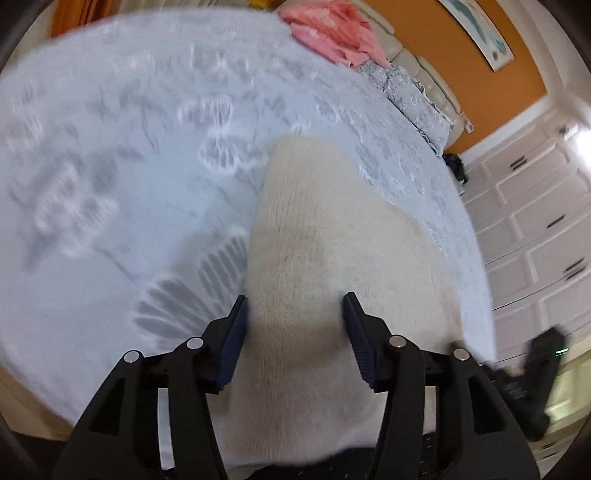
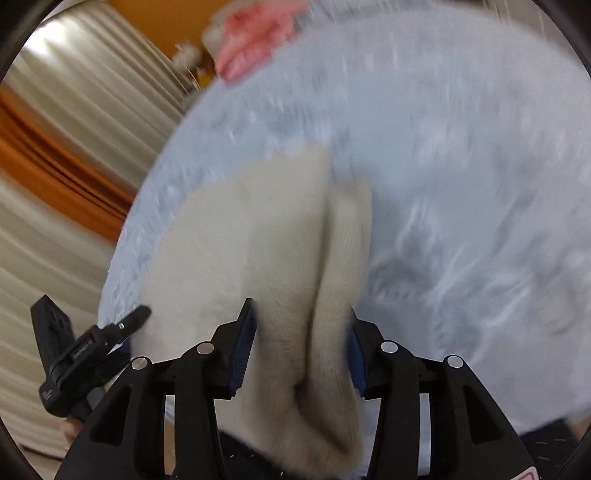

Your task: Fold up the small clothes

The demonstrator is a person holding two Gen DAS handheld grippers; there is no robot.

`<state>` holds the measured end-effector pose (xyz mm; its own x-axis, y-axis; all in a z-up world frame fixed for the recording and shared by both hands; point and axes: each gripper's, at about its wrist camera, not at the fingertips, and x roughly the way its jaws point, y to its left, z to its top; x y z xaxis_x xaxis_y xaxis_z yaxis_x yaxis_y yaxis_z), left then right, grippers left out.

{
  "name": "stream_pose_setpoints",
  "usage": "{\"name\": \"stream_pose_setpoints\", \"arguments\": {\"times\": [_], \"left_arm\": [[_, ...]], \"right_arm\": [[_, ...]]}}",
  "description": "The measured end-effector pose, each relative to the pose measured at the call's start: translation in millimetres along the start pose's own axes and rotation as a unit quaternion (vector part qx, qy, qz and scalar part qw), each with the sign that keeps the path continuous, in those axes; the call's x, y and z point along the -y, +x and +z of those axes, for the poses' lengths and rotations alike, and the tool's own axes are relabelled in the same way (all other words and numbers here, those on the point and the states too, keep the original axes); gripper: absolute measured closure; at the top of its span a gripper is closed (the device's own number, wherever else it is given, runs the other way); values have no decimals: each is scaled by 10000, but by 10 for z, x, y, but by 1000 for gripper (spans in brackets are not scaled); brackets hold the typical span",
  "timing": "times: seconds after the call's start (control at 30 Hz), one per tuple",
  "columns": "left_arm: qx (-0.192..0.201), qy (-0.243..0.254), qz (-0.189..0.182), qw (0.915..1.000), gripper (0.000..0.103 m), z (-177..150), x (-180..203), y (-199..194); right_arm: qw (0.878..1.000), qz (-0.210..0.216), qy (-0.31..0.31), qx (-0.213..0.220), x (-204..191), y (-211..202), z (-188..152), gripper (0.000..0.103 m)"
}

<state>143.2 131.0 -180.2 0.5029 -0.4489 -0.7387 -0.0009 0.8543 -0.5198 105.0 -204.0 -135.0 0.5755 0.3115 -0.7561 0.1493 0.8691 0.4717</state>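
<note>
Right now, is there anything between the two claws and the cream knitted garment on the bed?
Nothing visible is in the way. The left claw is open directly over the cream knitted garment, and the right claw is open with a raised fold of the garment between its fingers. The pink clothes lie far off on the bed.

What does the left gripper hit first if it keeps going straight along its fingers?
Most likely the cream knit. It lies right ahead of the open left gripper and fills the gap between the fingers. The bedspread lies under and beyond it. Blur hides how far off it is.
</note>
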Motion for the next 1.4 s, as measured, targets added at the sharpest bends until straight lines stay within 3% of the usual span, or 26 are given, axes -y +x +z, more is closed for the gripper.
{"name": "stream_pose_setpoints", "arguments": {"times": [0.03,0.1,0.2,0.27,0.3,0.4,0.5,0.57,0.63,0.67,0.8,0.93,1.1,1.23,1.4], "left_arm": [[135,167,71,9997,54,2,59,-111],[386,557,303,9972,54,-17,226,-307],[75,970,675,9930,53,-73,366,-169],[-158,1078,961,9894,51,-115,359,66],[-160,1096,1021,9886,46,-153,330,85],[-222,913,966,9909,46,-124,254,75],[-247,956,1007,9900,46,-140,250,18],[-240,1003,1072,9889,45,-169,264,57],[-242,959,1135,9886,45,-179,286,49],[-285,961,1127,9886,45,-162,297,80],[-176,1293,1417,9813,46,-172,452,-37],[-144,1445,1548,9772,47,-234,565,-130],[-56,1595,1626,9737,47,-302,692,-257],[88,1757,1745,9688,47,-338,796,-428],[254,1848,1807,9657,45,-384,894,-608]], "right_arm": [[9995,-29,-200,260,-91,-156,16,60],[9971,9,-613,449,-286,-318,45,76],[9959,-57,-884,-164,-341,-45,-5,93],[9909,-468,-991,-786,-190,394,-151,103],[9911,-431,-891,-893,-97,510,-134,103],[9965,-158,-438,-696,-118,273,15,103],[9955,-13,-866,-390,-358,-27,94,103],[9934,-147,-944,-630,-355,99,54,103],[9875,-496,-899,-1192,-200,403,-111,103],[9880,-442,-799,-1248,-115,511,-161,103],[9947,-220,-588,-813,-258,157,-50,101],[9943,-294,-915,-468,-417,-105,-64,101],[9884,-643,-788,-1124,-259,306,-243,103],[9937,-396,-723,-761,-384,-24,-207,100],[9923,-462,-1115,-294,-527,-520,-201,100]]}}
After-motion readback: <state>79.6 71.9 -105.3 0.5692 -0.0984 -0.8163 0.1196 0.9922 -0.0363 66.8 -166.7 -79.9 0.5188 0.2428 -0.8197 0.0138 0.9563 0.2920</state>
